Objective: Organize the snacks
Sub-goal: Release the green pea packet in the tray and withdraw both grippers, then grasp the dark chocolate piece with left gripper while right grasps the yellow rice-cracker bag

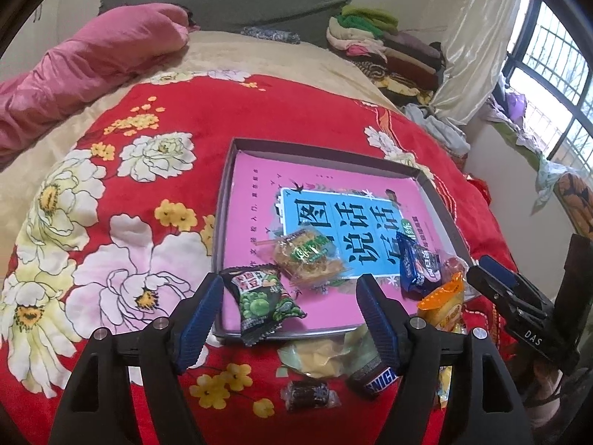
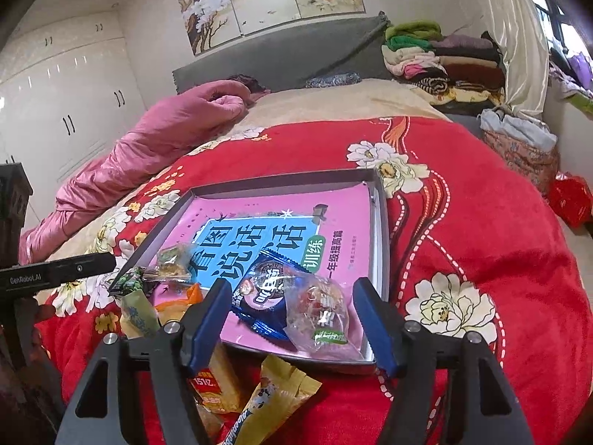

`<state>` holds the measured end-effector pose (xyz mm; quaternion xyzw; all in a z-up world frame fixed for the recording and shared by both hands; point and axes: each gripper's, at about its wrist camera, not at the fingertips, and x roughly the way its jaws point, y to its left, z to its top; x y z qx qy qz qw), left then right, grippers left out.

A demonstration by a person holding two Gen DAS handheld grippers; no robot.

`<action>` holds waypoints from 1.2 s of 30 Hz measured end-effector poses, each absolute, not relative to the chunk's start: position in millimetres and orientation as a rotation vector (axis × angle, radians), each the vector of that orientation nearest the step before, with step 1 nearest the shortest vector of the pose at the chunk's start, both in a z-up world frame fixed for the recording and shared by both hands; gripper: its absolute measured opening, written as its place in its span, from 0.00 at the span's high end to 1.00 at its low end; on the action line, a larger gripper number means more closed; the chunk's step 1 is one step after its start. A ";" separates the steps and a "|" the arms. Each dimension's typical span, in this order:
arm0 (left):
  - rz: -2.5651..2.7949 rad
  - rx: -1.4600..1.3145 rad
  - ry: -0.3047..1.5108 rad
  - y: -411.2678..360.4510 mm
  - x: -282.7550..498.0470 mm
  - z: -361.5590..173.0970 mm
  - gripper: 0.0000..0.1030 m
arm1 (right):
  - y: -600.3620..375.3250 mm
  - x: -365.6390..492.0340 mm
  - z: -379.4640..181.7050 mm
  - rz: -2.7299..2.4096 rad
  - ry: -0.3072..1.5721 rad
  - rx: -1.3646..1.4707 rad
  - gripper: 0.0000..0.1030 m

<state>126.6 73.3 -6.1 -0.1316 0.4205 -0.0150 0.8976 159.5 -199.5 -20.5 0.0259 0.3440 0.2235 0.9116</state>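
A shallow grey box (image 1: 224,200) lined with a pink book sits on the red flowered blanket; it also shows in the right wrist view (image 2: 381,230). Inside lie a green-pea packet (image 1: 259,302), a clear-wrapped cake (image 1: 309,257), a blue packet (image 1: 417,265) and a clear red-sweet packet (image 2: 320,315). My left gripper (image 1: 289,296) is open and empty above the box's near edge. My right gripper (image 2: 289,304) is open and empty, its jaws either side of the blue packet (image 2: 267,289) and the red-sweet packet. An orange packet (image 1: 443,304) lies at the box's near right corner.
Loose snacks lie on the blanket in front of the box: a Snickers bar (image 1: 374,378), a dark wrapped sweet (image 1: 309,395), a pale green packet (image 1: 322,354), yellow packets (image 2: 274,396). A pink duvet (image 1: 74,70) lies far left. Folded clothes (image 1: 374,40) are stacked at the back.
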 end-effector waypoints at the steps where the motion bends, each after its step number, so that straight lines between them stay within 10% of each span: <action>1: -0.029 -0.274 0.867 74.9 125.6 -5.2 0.26 | -199.0 159.1 -19.9 0.460 0.706 0.051 0.34; 36: -0.077 -0.225 0.866 66.6 96.2 4.8 0.21 | -202.8 126.2 0.0 0.495 0.676 0.044 0.34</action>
